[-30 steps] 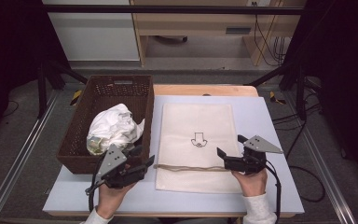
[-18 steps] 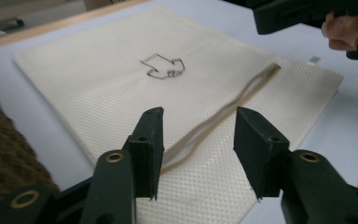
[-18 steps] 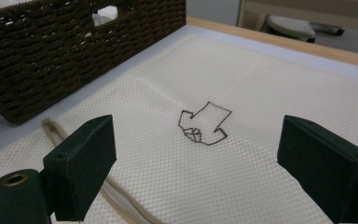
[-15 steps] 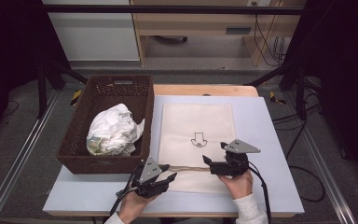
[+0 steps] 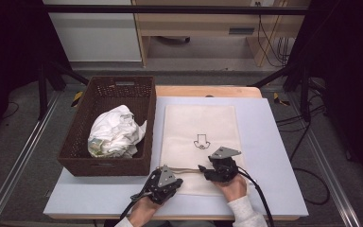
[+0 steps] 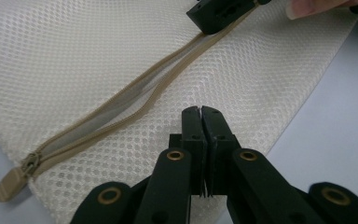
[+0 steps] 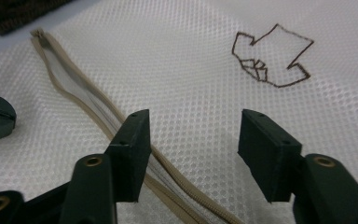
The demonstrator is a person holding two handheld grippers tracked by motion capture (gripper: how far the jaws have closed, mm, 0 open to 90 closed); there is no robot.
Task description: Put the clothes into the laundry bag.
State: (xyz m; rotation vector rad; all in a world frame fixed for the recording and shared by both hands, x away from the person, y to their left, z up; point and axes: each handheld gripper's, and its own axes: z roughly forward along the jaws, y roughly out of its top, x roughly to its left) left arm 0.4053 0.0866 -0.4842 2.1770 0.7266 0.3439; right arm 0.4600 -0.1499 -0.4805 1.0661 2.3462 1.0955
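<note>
A cream mesh bag [image 5: 201, 123] with a drawn arrow [image 5: 201, 142] lies flat on the table. Its tan zipper [image 5: 184, 169] runs along the near edge, partly unzipped, with the pull [image 6: 14, 179] at the end near the basket. My left gripper [image 5: 176, 180] [image 6: 201, 112] rests its tips on the mesh just below the zipper [image 6: 121, 109]. Its jaws have just closed and stand shut, and I see no fabric between them. My right gripper [image 5: 203, 169] [image 7: 193, 119] hovers low over the mesh, open about half wide after closing. The zipper [image 7: 74, 93] passes under one jaw.
A brown wicker basket [image 5: 75, 142] stands left of the bag and holds a crumpled white cloth [image 5: 116, 132]. The blue-grey table [image 5: 269, 156] is bare to the right of the bag. Each gripper trails a cable off the front edge.
Both hands came down onto the bag's near edge, and the left one also moved right, away from the basket. The left jaws closed fully and the right jaws narrowed.
</note>
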